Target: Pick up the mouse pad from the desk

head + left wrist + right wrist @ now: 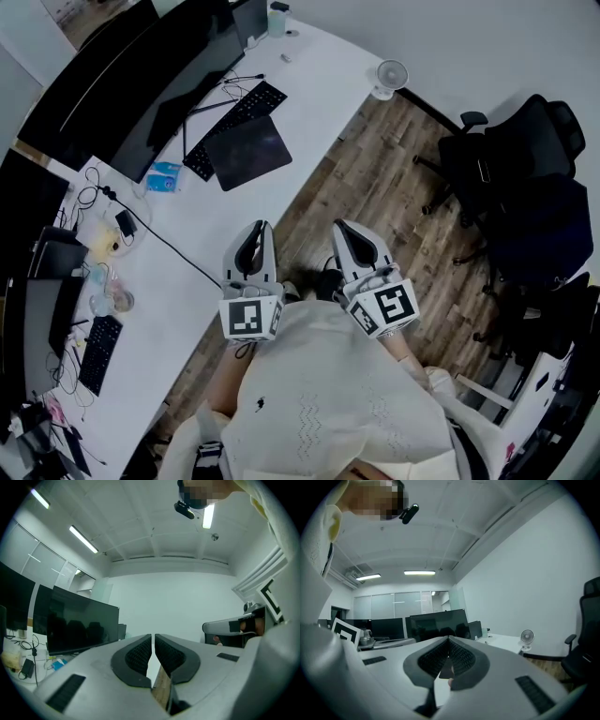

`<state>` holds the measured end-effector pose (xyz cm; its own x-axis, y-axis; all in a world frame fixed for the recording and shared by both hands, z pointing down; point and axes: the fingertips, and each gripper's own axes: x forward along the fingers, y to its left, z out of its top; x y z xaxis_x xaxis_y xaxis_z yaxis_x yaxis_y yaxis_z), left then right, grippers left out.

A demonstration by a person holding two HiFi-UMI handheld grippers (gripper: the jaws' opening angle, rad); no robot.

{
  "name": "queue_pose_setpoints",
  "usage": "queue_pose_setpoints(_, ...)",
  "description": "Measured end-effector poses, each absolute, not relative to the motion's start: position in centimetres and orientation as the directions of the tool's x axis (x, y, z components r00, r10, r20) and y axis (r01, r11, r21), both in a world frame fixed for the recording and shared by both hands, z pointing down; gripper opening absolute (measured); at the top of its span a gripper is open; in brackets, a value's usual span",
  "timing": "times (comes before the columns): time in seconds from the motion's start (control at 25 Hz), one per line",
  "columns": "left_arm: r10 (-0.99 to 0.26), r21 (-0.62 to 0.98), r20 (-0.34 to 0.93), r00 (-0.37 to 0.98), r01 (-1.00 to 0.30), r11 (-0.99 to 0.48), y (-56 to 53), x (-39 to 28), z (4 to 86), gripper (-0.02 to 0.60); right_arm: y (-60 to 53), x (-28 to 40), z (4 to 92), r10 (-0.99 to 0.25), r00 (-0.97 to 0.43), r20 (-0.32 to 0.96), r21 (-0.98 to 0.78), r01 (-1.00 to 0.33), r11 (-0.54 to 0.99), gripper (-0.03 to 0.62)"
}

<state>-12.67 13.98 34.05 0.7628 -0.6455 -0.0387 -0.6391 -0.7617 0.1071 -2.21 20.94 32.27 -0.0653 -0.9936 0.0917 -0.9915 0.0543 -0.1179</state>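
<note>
Both claws are held level, side by side, close to the person's chest, well apart from the keyboard (234, 118) and pointing toward it. The left claw (260, 227) is clenched on nothing, its pads all but touching. The right claw (343, 228) is likewise clenched and empty. The dark mouse pad (248, 150) lies flat on the white tabletop (309, 75), against the keyboard's near side.

Dark rectangular mouse pad (249, 152), lying flat on white desk (309, 84), one edge overlapping black keyboard (236, 122)
</note>
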Motion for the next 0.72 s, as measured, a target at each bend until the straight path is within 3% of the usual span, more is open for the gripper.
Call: queue_pose_setpoints(0.72,-0.857,0.138,0.006,0.515,-0.85,-0.509,4.6,-14.2,35.8,0.031,7.4,-1.8,33.8,-0.918,-0.371,0.142,-0.114,-0.927,0.357,0.001)
